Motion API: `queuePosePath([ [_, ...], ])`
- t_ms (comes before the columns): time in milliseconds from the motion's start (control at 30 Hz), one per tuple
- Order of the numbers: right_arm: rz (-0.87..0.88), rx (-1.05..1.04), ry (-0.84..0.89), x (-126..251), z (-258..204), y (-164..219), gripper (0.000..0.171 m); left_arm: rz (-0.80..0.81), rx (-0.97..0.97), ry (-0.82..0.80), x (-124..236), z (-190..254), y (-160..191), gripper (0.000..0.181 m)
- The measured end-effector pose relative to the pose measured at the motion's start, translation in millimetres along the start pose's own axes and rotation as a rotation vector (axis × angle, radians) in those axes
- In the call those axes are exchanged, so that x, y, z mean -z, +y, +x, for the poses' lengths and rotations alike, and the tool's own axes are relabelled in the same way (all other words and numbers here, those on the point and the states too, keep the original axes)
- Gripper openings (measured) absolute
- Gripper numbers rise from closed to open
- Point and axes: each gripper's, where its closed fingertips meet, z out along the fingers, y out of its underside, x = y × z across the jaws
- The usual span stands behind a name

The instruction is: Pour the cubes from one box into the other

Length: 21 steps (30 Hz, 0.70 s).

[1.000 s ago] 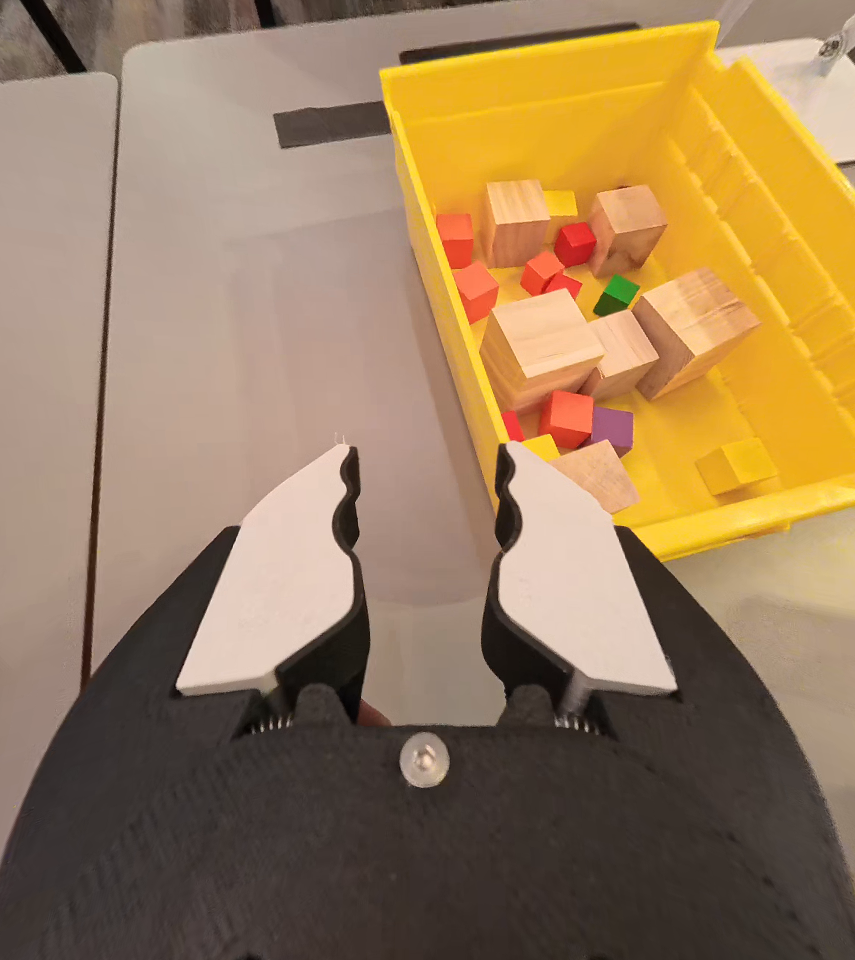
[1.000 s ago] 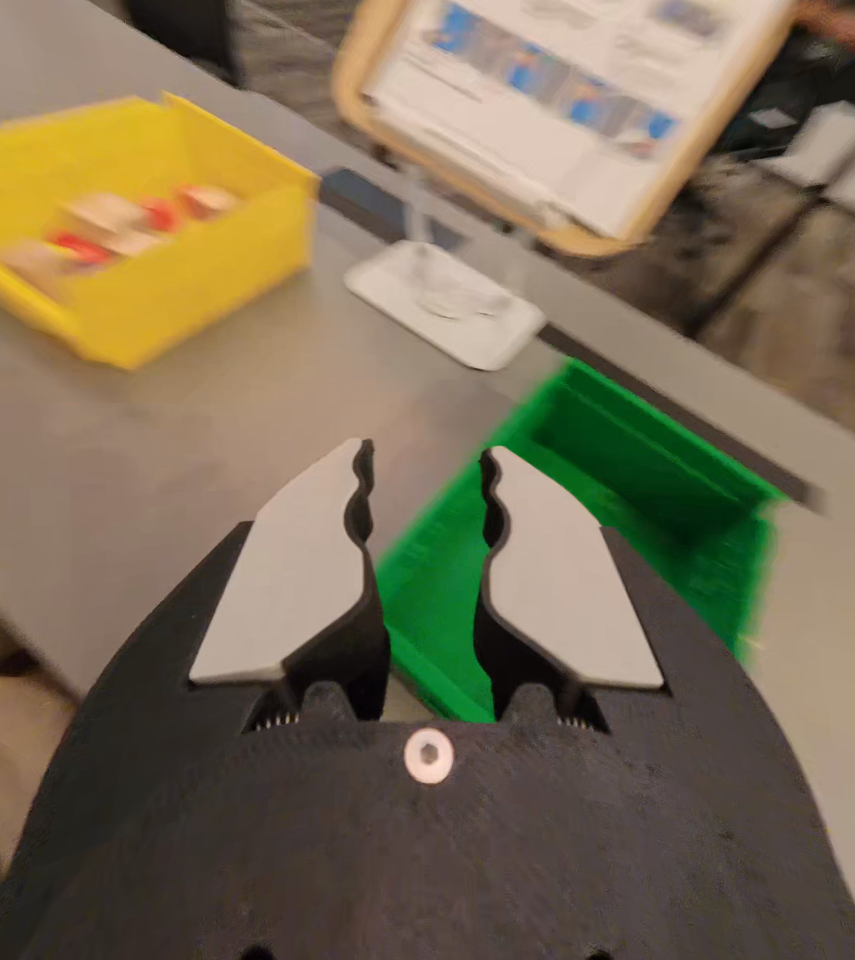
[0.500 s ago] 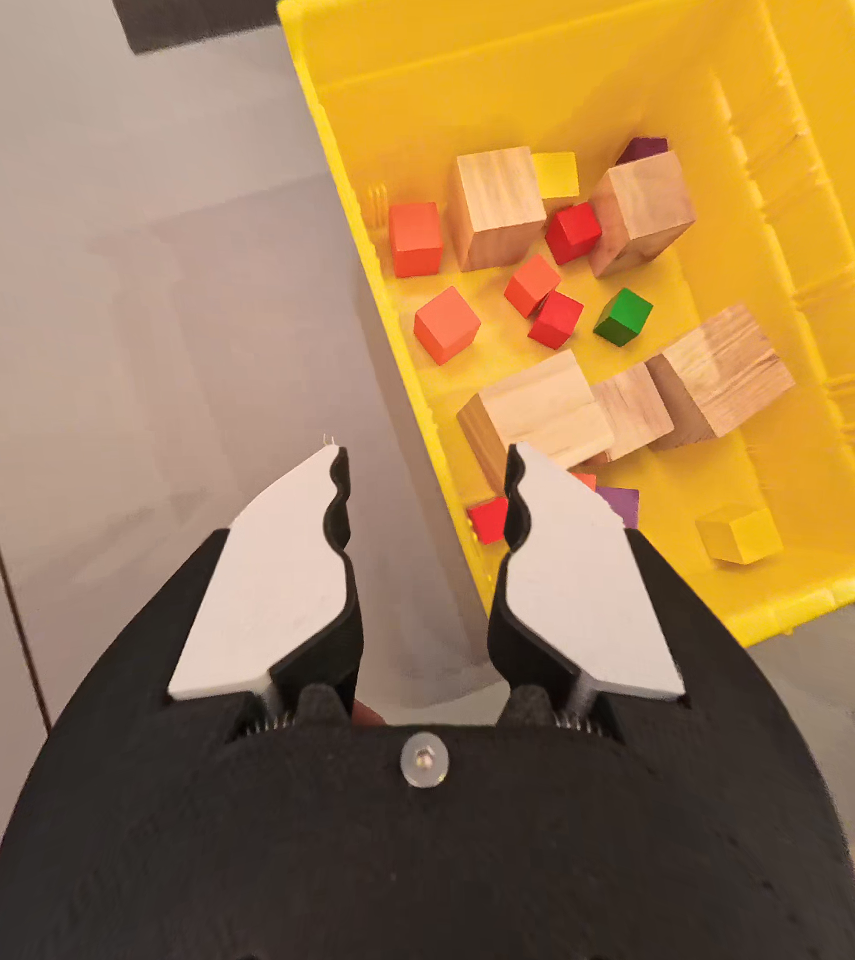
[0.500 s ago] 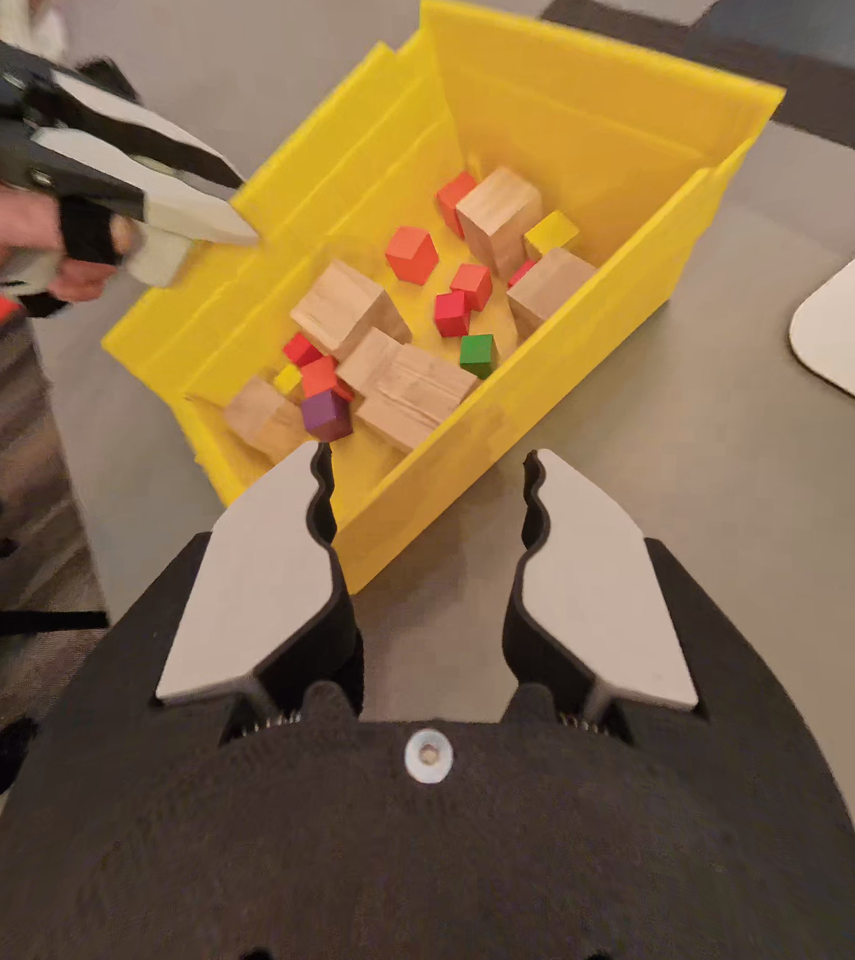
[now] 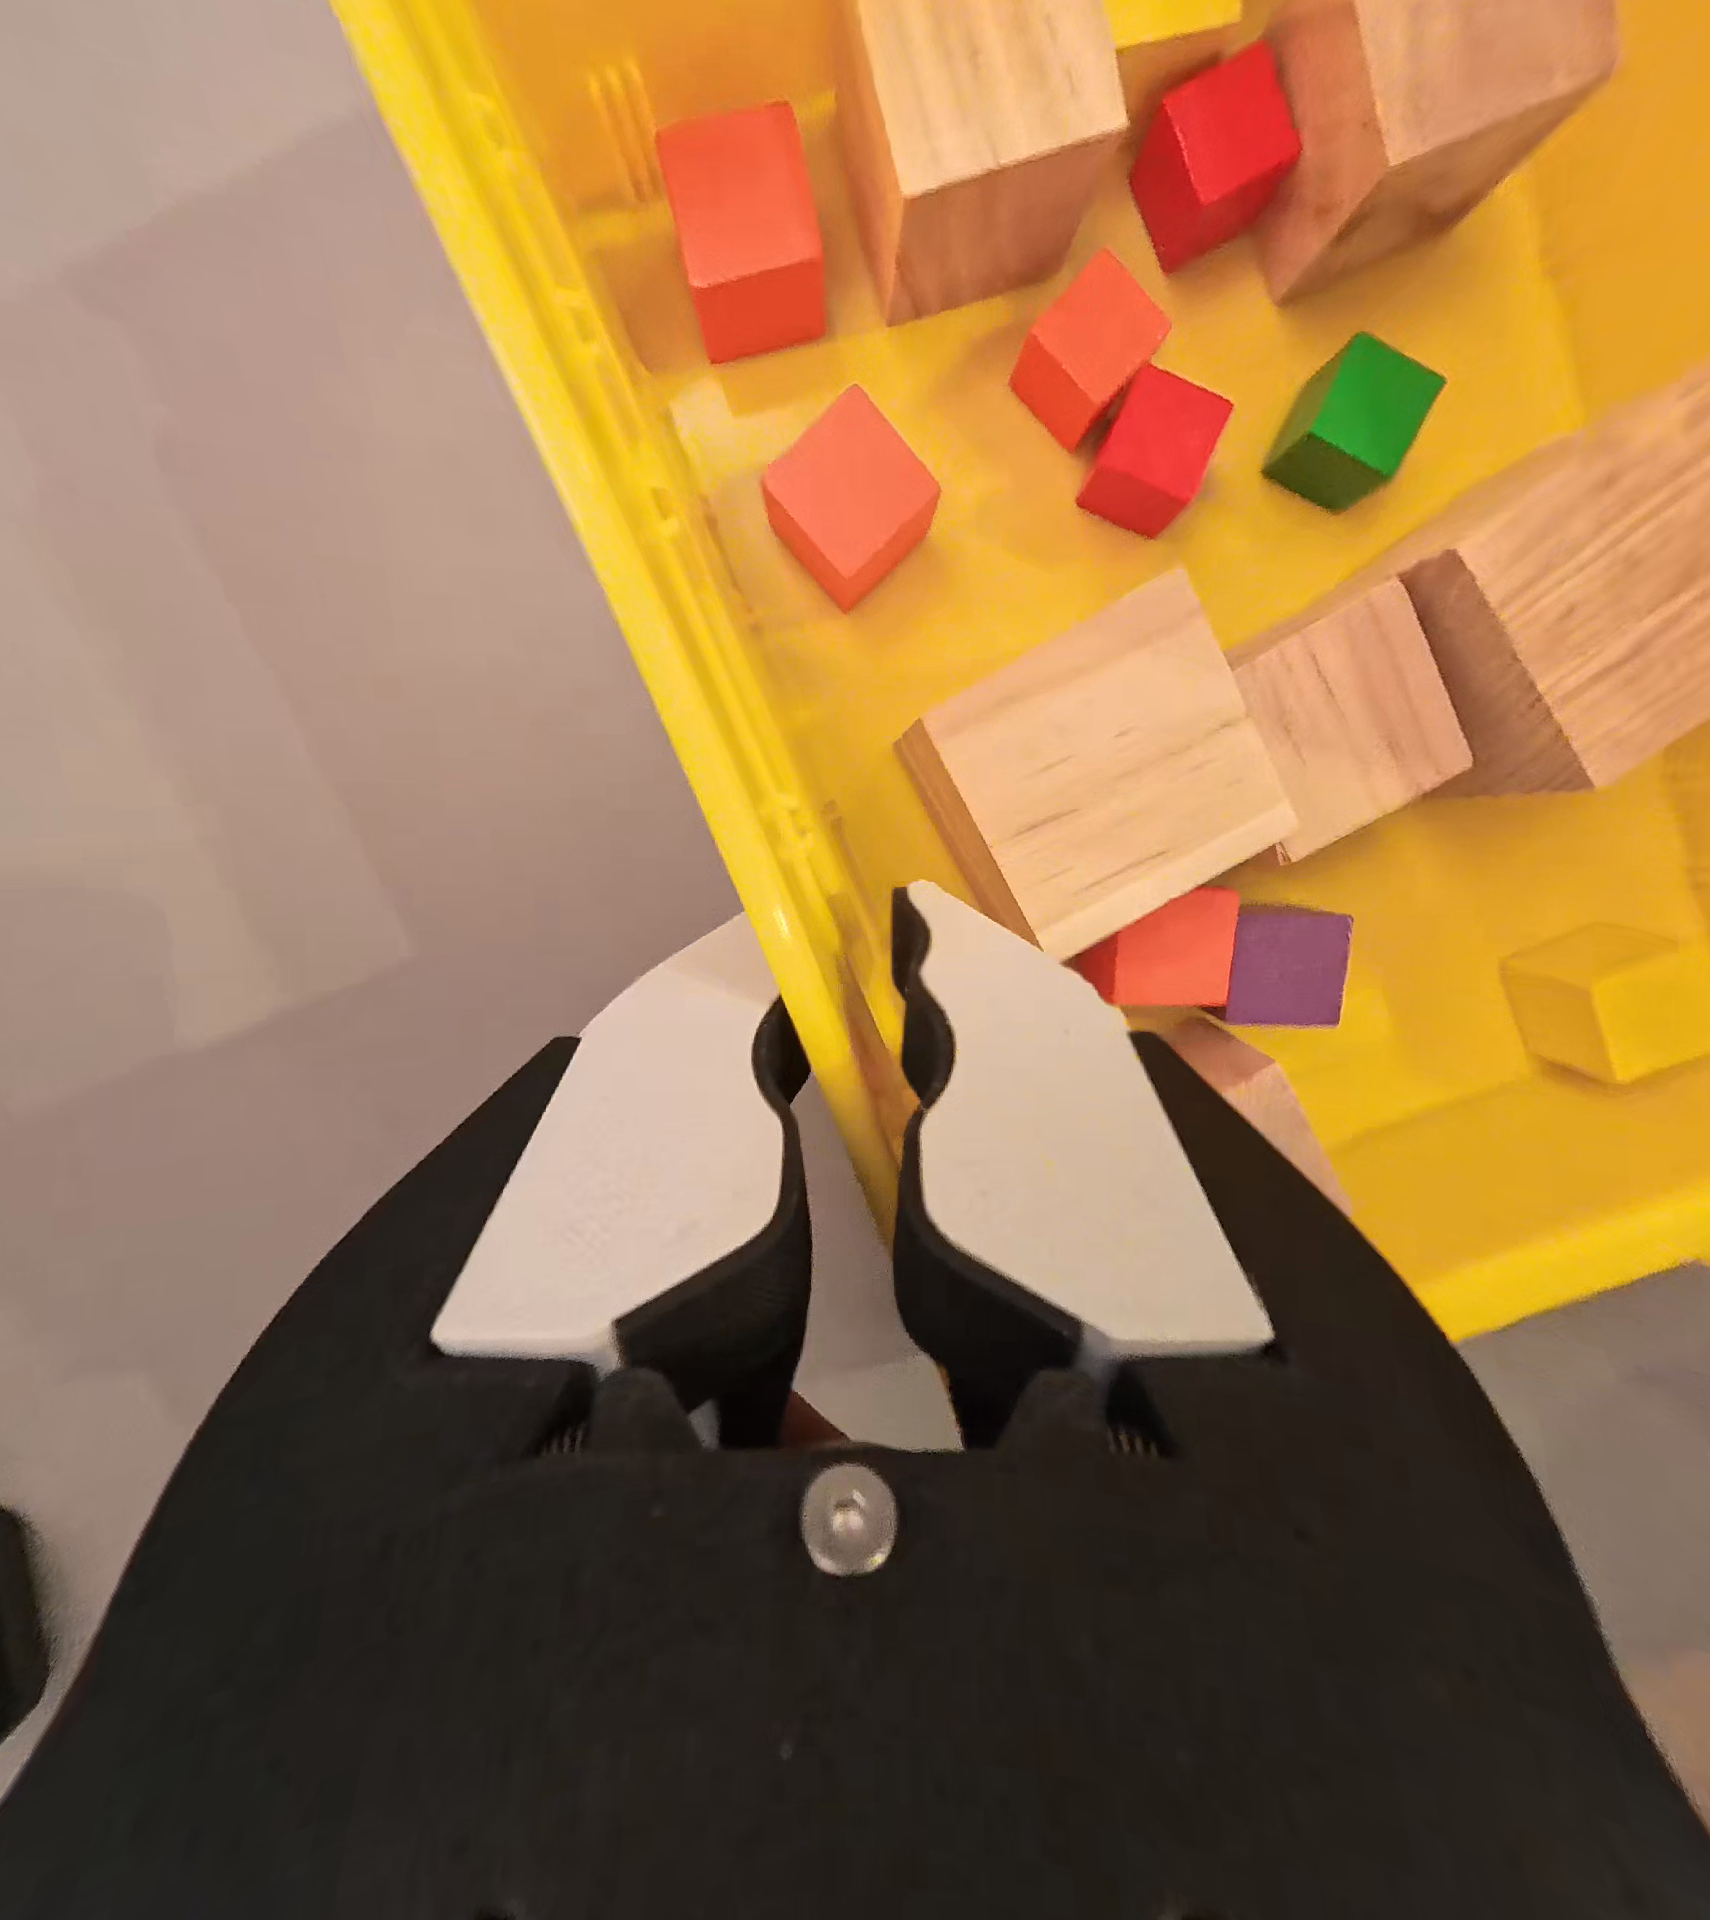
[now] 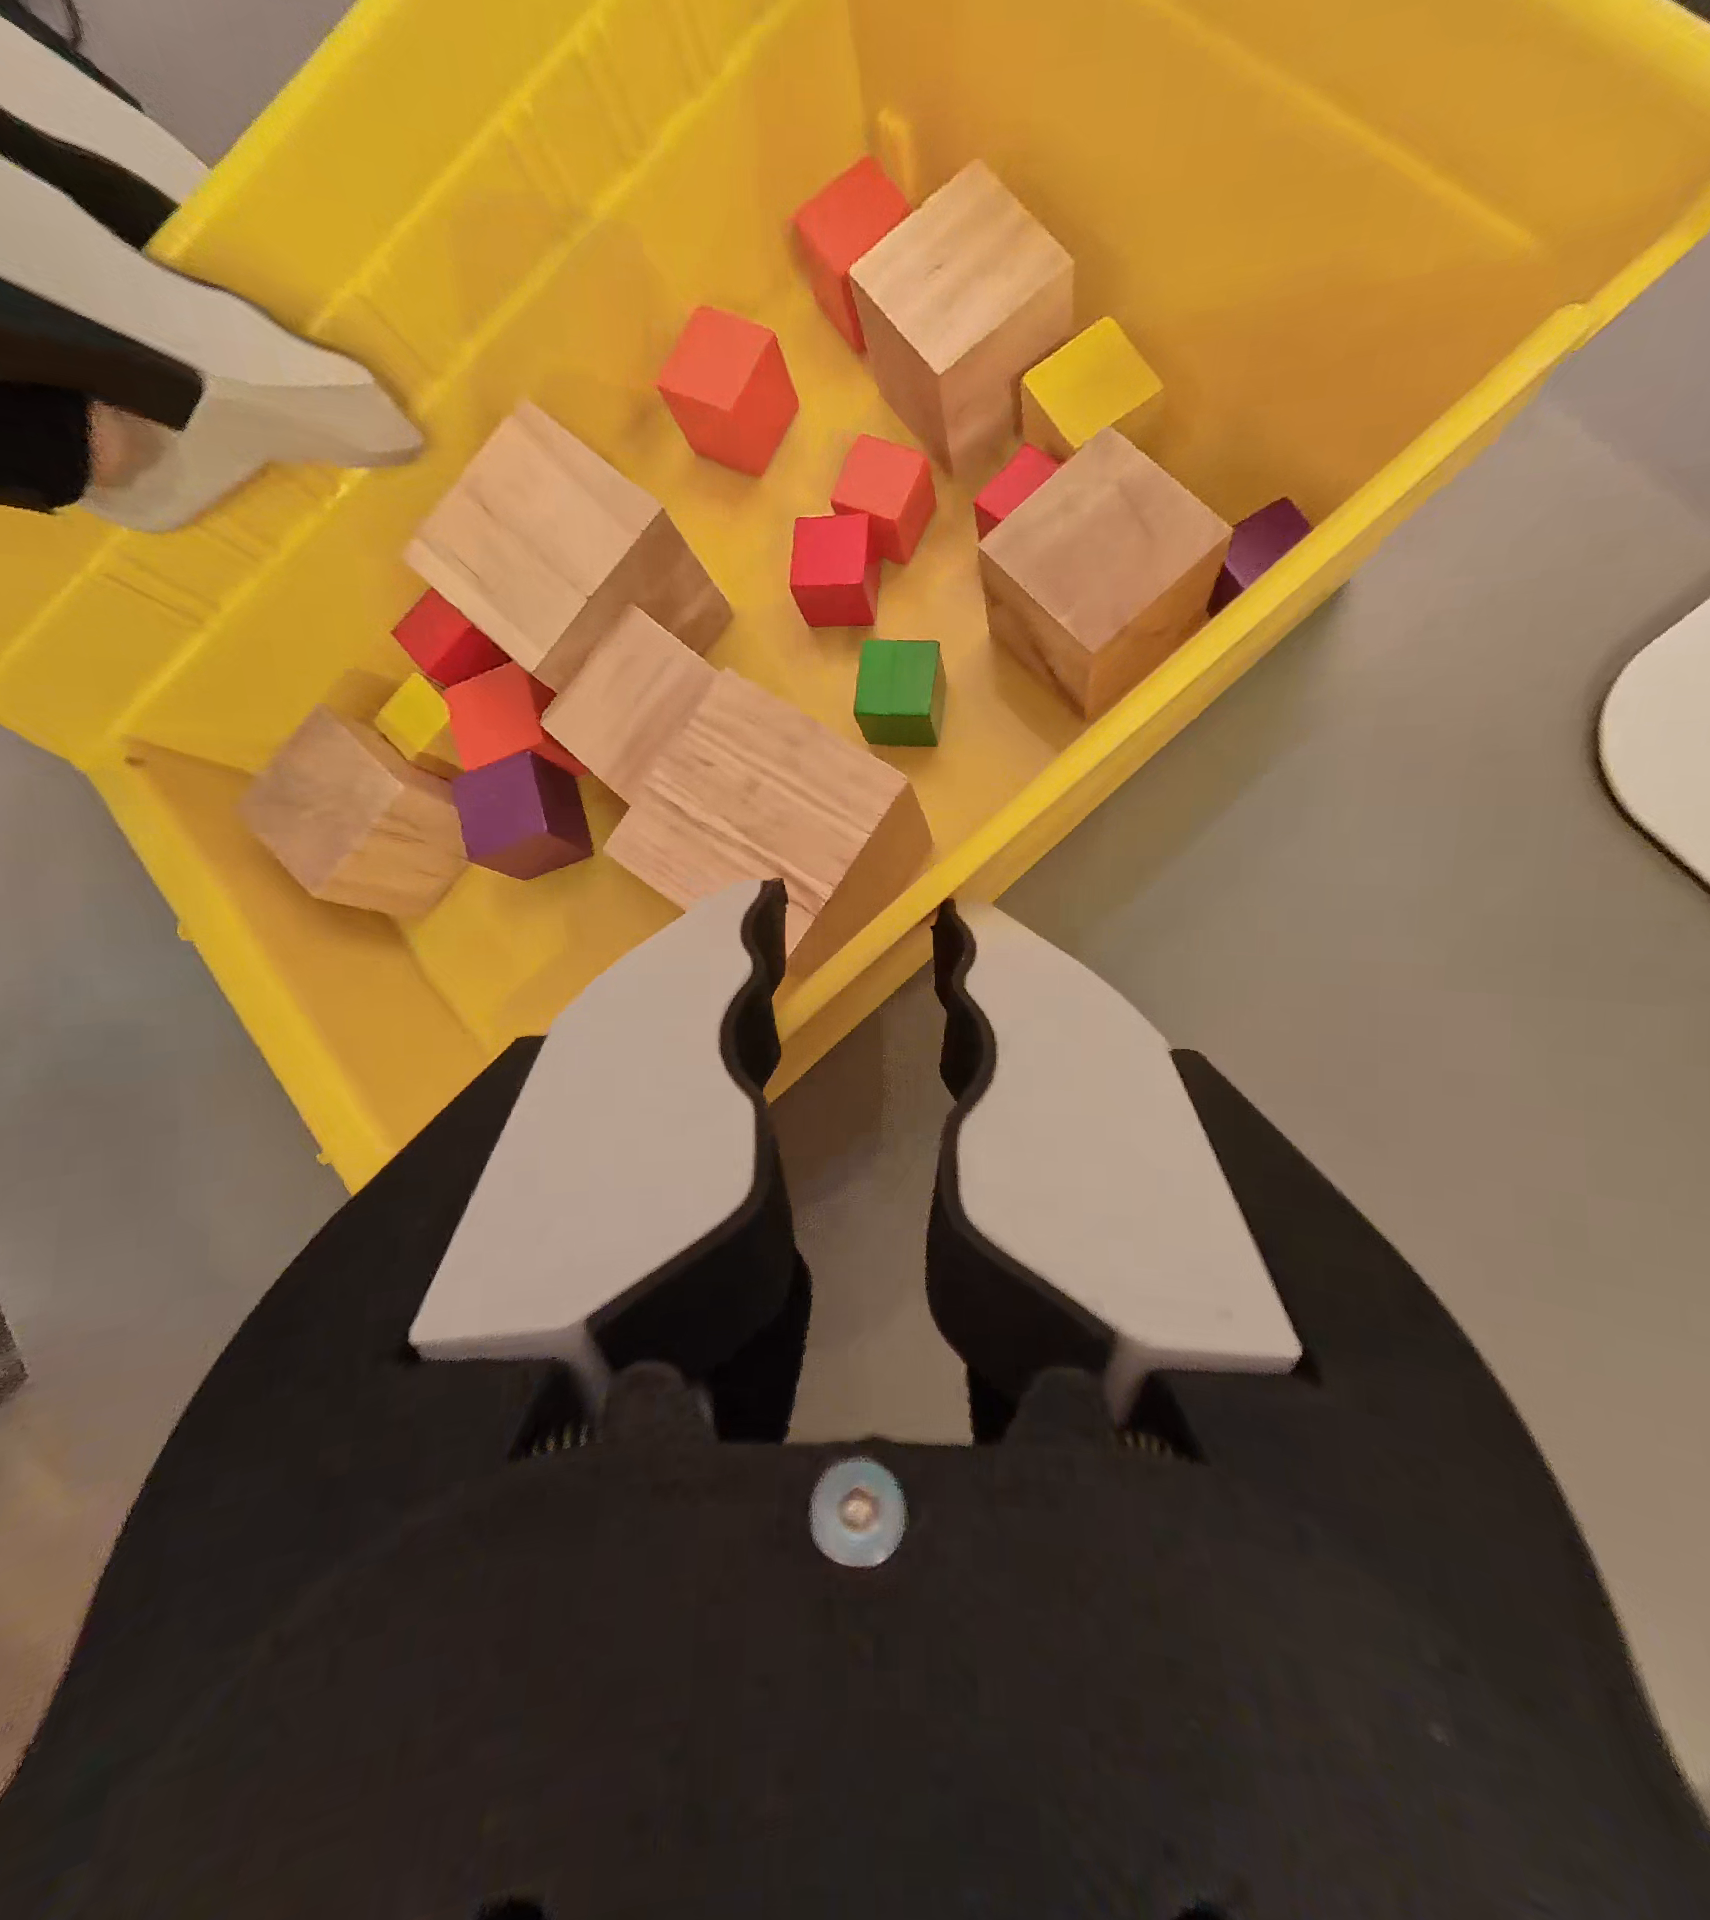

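Both grippers advanced: left gripper [image 5: 846,997] nipping yellow box [image 5: 726,727] wall; right gripper [image 6: 856,935] straddles rim, slightly parted.

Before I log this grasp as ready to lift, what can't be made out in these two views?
- Left wrist view: whether the left gripper is clamped on the yellow box wall; its left finger's tip is hidden behind the wall.
- Right wrist view: whether the right gripper touches the wall it straddles.
- Green box: outside both views.
- Wooden cube: partly hidden by the left gripper's finger.

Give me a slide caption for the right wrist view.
Right tongs straddle the near wall of the yellow box of wooden and coloured cubes; left tongs at the opposite wall.
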Motion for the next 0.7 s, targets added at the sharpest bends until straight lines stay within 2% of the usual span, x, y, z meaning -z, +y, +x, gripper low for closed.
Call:
queuePosePath([
  [33, -0.022, 0.000, 0.010, 1, 3, 0, 0.022, -0.024, -0.005, 0.016, 1, 4, 3, 0.015],
  [100, -0.093, 0.016, 0.035, 1, 11, 2, 0.036, -0.056, -0.010, 0.059, 4, 11, 8, 0.022],
  [167, -0.175, 0.041, 0.048, 2, 15, 4, 0.037, -0.095, -0.015, 0.130, 7, 20, 13, 0.032],
  [233, -0.213, 0.030, 0.013, 1, 10, 5, 0.038, -0.095, -0.008, 0.128, 6, 20, 13, 0.031],
  [367, -0.238, 0.046, 0.007, -1, 9, 4, 0.015, -0.062, 0.031, 0.049, 2, 11, 9, 0.015],
  [467, -0.212, 0.033, 0.009, 1, 12, 5, 0.011, -0.048, 0.053, 0.007, 4, 8, 6, 0.007],
  [700, -0.136, 0.017, 0.000, 15, 8, 10, 0.008, -0.008, 0.030, -0.041, 17, 16, 1, 0.004],
])
